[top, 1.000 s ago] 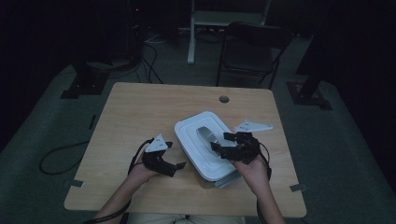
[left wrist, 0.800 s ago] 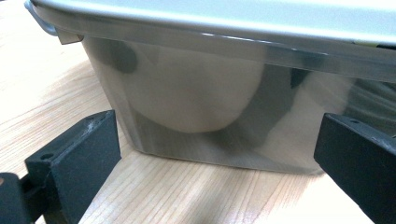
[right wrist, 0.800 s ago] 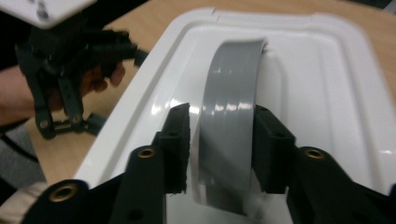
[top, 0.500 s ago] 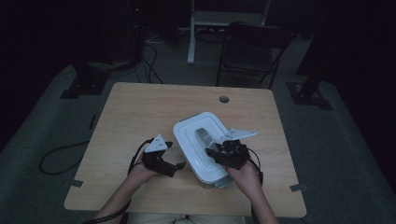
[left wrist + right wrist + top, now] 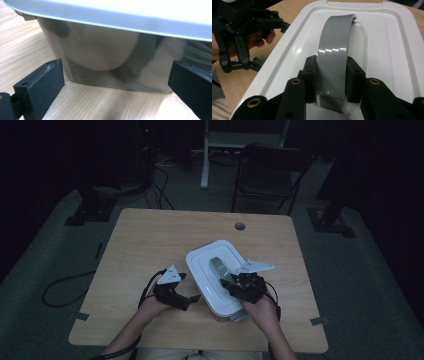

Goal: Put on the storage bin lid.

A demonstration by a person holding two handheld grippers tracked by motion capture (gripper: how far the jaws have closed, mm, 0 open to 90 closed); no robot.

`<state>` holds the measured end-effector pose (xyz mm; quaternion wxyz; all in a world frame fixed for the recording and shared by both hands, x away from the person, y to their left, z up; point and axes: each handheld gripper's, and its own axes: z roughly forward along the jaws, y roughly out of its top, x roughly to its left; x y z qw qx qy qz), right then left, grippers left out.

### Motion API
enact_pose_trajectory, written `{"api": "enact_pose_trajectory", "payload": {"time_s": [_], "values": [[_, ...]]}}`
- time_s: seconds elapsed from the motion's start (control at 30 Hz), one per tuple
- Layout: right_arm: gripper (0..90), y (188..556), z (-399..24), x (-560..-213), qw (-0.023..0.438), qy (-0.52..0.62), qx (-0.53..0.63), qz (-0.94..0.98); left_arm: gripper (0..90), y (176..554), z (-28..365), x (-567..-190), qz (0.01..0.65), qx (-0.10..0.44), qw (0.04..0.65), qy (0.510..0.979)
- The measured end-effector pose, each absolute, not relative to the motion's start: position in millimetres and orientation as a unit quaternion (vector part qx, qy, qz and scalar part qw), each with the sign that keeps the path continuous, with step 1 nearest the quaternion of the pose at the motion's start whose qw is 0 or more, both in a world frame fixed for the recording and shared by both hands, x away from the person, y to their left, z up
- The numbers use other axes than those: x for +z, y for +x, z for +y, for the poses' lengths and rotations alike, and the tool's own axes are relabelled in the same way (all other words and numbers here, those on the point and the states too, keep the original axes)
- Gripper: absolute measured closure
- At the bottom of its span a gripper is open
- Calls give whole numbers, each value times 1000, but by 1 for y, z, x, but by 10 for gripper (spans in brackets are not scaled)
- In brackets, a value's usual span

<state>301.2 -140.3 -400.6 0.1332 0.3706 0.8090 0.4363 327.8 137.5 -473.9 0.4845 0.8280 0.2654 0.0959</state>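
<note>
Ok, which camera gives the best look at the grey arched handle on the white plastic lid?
The right gripper view: the grey arched handle runs close-up between that gripper's pads. The high view shows it small.

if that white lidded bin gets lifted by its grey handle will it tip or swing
Probably some swing: the right hand-held gripper pinches the grey handle near one end, off-centre. The handle looks like a stiff arch. The white lid is glossy, likely slippery. The bin looks light; its contents are unclear.
</note>
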Motion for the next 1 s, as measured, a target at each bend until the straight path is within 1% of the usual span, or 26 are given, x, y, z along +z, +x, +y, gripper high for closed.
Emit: {"api": "enact_pose_trajectory", "payload": {"time_s": [0.1, 0.17, 0.33, 0.37, 0.5, 0.7, 0.77, 0.83, 0.9, 1.0], "values": [[579, 303, -142, -396, 139, 378, 432, 807, 11, 329, 139, -472, 267, 98, 485, 827], [513, 304, -144, -394, 130, 378, 442, 803, 11, 330, 140, -472, 267, 99, 484, 827], [447, 301, -143, -386, 123, 370, 450, 804, 11, 330, 142, -471, 270, 99, 485, 826], [438, 301, -143, -384, 128, 370, 450, 803, 11, 330, 142, -471, 269, 99, 486, 826], [357, 299, -145, -377, 133, 367, 458, 799, 11, 329, 142, -471, 271, 99, 485, 825], [213, 303, -163, -367, 147, 382, 475, 779, 11, 330, 144, -473, 276, 103, 485, 823], [195, 305, -173, -365, 148, 392, 485, 768, 11, 330, 145, -473, 279, 103, 486, 822], [129, 308, -183, -365, 151, 396, 495, 758, 11, 331, 146, -473, 281, 105, 486, 821], [133, 310, -194, -366, 159, 409, 504, 744, 11, 331, 146, -472, 282, 103, 488, 819], [132, 312, -207, -371, 201, 420, 505, 726, 11, 331, 146, -472, 283, 105, 489, 818]]}}
